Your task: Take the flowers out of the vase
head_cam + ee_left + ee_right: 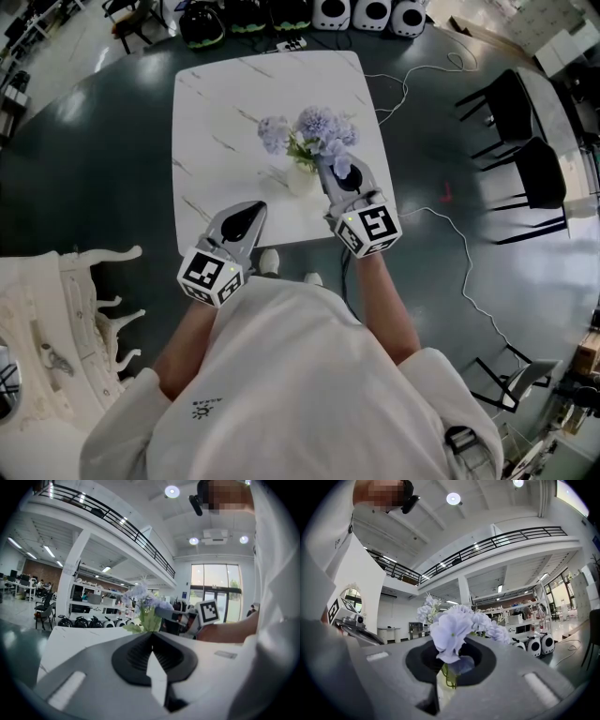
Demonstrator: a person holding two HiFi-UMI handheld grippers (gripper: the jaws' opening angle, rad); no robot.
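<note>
White shirt (309, 375) fills the bottom of the head view, with both forearms running out to the grippers. Left gripper (255, 206) sits over the near edge of the marble table (225, 103), well short of the vase (302, 178). Right gripper (330, 167) is in against the right side of the flowers (314, 131), just above and beside the vase. Bunch looks seated in the vase, roughly mid-table. I can't confirm how deep the stems sit.

Left gripper view: jaws clenched tip to tip with nothing between them. It points across the tabletop at the bunch, and the right gripper's marker cube shows just behind the blooms.

Right gripper view: jaws pinched nearly closed on a thin green stem (448, 677), with one pale lilac bloom (451, 634) sitting right over the pads. Rest of the bunch fans out behind. A pale shape shows below the stem in the gap. It may be the vase rim, but I can't tell.

My read on handling:
- **Flowers:** very light, with soft heads that crush or shed if squeezed, and thin, bendy stems.
- **Where to hold:** on the stems low down, just above the vase mouth, never on the blooms. The current hold looks about right, though it seems to have only one stem, not the bunch.
- **Vase:** small and looks light and smooth, so it could ride up or tip with the stems. I'd pin it with the free left gripper and lift straight up.
</note>
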